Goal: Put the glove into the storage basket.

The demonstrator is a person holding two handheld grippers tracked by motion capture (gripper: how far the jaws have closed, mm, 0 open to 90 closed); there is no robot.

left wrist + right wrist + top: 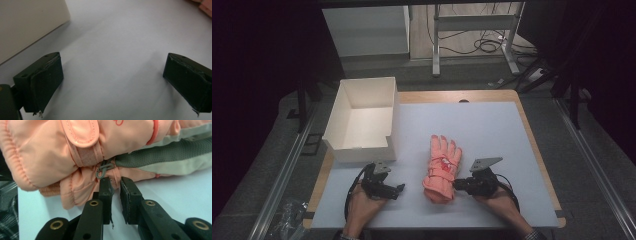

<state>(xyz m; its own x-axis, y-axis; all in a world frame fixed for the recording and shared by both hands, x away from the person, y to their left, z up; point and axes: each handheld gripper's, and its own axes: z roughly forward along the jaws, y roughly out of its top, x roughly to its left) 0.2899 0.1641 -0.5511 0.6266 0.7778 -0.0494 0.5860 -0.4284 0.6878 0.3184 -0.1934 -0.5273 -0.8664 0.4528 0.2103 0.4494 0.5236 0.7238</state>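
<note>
**High view: glove mid-tabletop, tongs either side**

High view has both hands at the near edge. The left tongs [398,189] sit released on the pale tabletop [492,135]. The right tongs [457,184] meet the wrist end of a padded peach glove [442,169]; right gripper view alone shows their jaws [115,185] nearly closed at a small grey clip [103,170] by the cuff, though actual grip is unclear. Beyond stands a white open box [362,120]; farther, dark floor with cables [484,45].
</note>
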